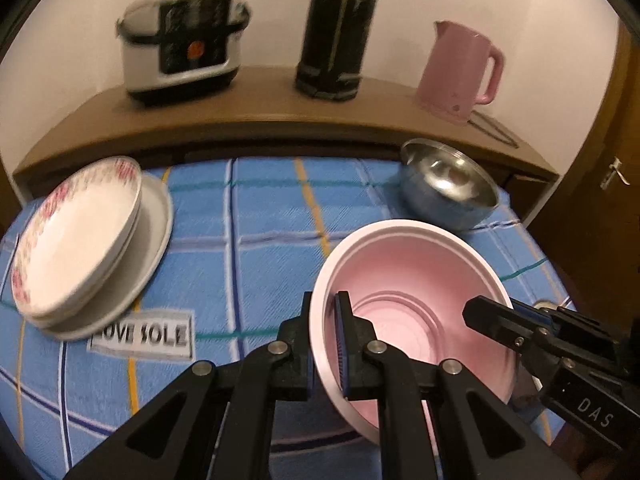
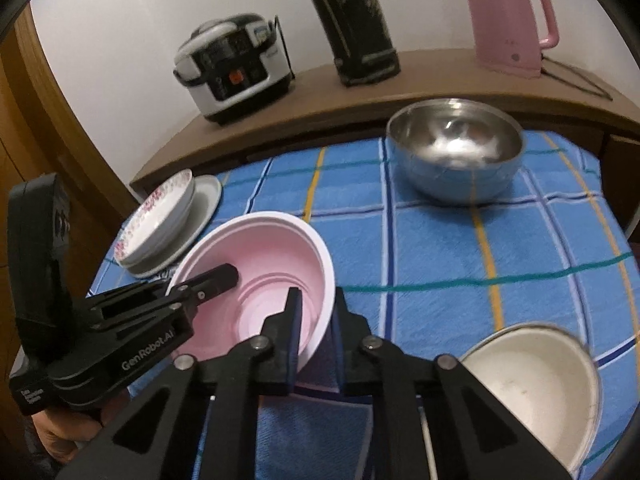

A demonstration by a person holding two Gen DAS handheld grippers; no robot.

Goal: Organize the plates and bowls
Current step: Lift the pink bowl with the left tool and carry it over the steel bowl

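At lower centre of the left wrist view, left gripper (image 1: 326, 344) angled downward and clamped shut on the near-left rim of the pink bowl (image 1: 416, 304), one pad inside the wall, one outside. From the lower right of that frame, right gripper (image 1: 516, 332) slanting in over the opposite rim; in its own view (image 2: 316, 332), closed on the bowl's right wall, pads pressing either side. Elsewhere: stacked plates (image 1: 76, 236) at left, steel bowl (image 2: 454, 148) at upper right, white bowl (image 2: 532, 384) at lower right, all on the blue checked cloth (image 2: 460, 248).
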